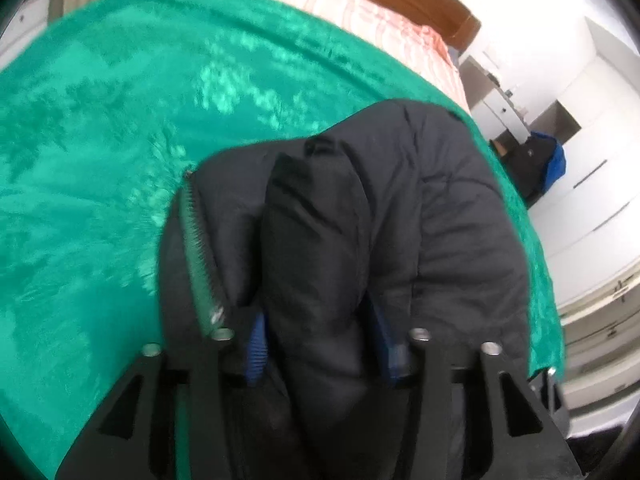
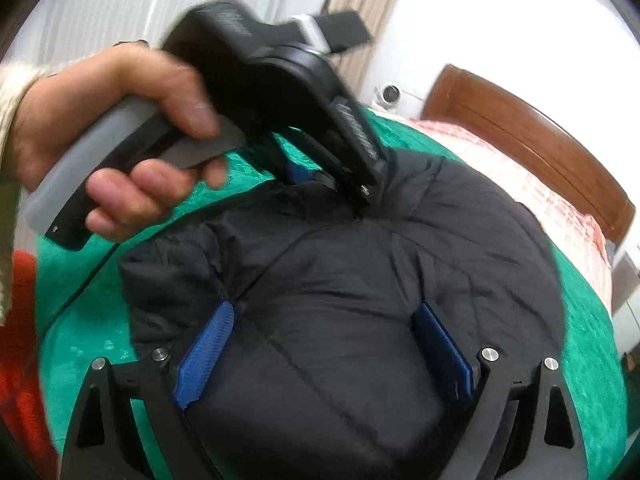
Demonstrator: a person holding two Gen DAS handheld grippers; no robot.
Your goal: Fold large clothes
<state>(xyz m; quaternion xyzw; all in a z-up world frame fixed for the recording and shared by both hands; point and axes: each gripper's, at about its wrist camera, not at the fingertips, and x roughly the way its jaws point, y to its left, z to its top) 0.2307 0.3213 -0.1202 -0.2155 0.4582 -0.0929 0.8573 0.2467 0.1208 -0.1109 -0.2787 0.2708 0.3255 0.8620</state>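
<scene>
Jacket (image 2: 340, 300): black, padded, lies bunched on the green cover (image 1: 120, 160) of the bed; in the left wrist view it fills the part from 6 o'clock to about 2 o'clock.
Zipper (image 1: 198, 260): a row of teeth at the jacket's edge, at 9 o'clock from the fold between the left pads.
Left gripper (image 1: 324, 344): about half open; a thick fold of the jacket stands between its blue pads (image 1: 256, 356); whether the pads press on it, I cannot tell.
Left hand (image 2: 120, 140): holds the handle of the left gripper, at 10 o'clock in the right wrist view; the tip of this gripper touches the jacket near 12 o'clock of the bulge.
Right gripper (image 2: 324, 356): wide open; its blue pads (image 2: 208, 356) stand on both sides of a big bulge of the jacket, the fabric touching them.
Pillow (image 1: 360, 4): pink pattern, at 12 o'clock beyond the cover, before the wooden headboard (image 2: 540, 144).
Cupboards (image 1: 592, 184): white, at 3 o'clock in the left wrist view.
Red cloth (image 2: 24, 340): at 8 o'clock, at the edge of the right wrist view.
</scene>
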